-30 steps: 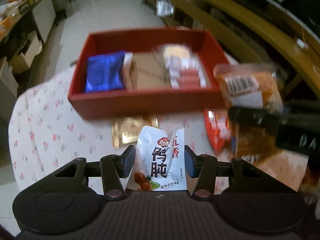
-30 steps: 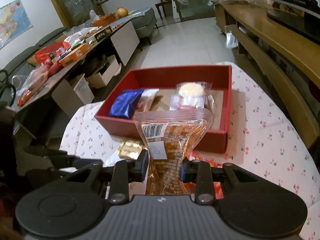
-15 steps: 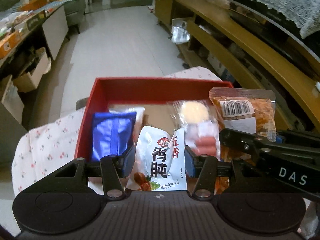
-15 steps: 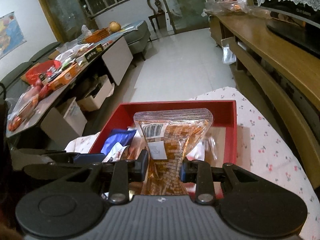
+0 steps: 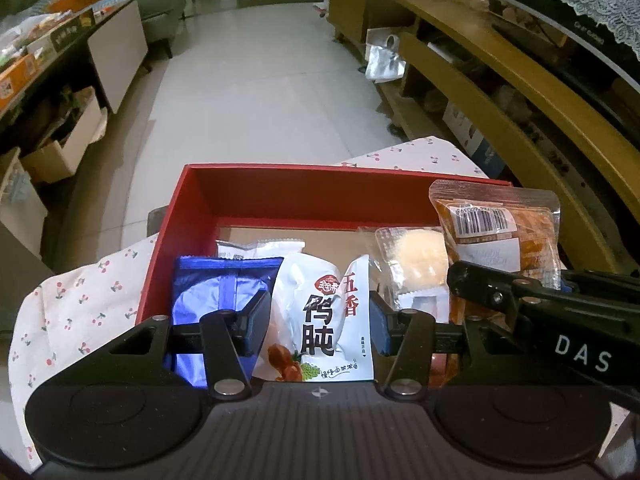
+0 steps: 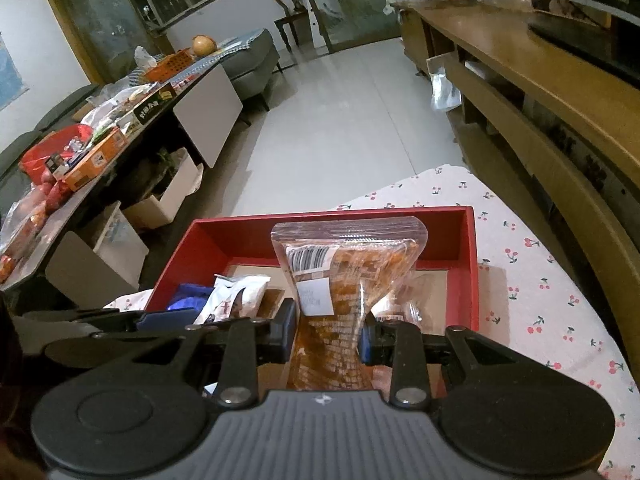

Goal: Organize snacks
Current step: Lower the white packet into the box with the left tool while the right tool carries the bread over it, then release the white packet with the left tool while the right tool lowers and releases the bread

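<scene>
Over the cherry-print surface [image 6: 532, 280], both packets are now being held above the red box [image 5: 280, 196] rather than short of it, white pouch [image 5: 320, 320] pinched in the left claw [image 5: 318, 320], orange bag [image 6: 344, 280] in the right claw [image 6: 328, 340], ready for release.

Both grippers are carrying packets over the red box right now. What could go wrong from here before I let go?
1. The two grippers work close together: the right gripper shows right beside the left gripper, so they may collide.
2. The white snack pouch with red and black lettering hangs over the shiny blue foil packet and could land on it, not on the red cardboard box floor.
3. The tall clear bag of orange-brown snacks may flop onto the clear-wrapped round pastry.
</scene>
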Demonstrator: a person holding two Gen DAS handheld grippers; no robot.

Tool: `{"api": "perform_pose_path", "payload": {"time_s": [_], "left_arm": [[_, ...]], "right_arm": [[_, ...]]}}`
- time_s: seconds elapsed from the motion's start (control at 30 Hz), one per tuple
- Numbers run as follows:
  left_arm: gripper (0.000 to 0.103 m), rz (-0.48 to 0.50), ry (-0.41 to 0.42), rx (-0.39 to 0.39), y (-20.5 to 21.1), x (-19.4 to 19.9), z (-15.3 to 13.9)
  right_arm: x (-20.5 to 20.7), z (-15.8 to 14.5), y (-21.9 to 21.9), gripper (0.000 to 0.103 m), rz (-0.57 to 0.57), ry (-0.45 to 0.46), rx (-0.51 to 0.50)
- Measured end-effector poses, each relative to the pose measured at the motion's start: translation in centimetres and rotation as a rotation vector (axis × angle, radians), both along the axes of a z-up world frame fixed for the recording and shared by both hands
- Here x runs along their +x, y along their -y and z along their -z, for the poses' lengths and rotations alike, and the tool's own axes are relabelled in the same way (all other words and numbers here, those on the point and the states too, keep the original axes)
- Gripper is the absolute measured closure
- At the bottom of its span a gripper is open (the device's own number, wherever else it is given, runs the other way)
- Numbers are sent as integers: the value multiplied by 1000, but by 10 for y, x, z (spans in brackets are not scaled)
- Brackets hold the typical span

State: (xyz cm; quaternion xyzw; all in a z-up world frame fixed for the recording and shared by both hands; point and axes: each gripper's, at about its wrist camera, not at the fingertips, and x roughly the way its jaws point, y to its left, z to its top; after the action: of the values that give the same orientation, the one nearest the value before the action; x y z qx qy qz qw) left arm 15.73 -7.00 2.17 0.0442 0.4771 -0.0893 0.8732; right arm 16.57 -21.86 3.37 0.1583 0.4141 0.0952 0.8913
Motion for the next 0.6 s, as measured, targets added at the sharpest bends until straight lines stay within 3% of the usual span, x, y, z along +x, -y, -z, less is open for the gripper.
{"api": "perform_pose_path", "payload": {"time_s": [0.37,0.6], "left_arm": [[43,-3,-8,28,3,2,10],[33,-13,-11,30,2,3,10]], "right_arm": [[10,15,0,60,4,-31,-24],[10,14,2,56,16,-23,-52]]}}
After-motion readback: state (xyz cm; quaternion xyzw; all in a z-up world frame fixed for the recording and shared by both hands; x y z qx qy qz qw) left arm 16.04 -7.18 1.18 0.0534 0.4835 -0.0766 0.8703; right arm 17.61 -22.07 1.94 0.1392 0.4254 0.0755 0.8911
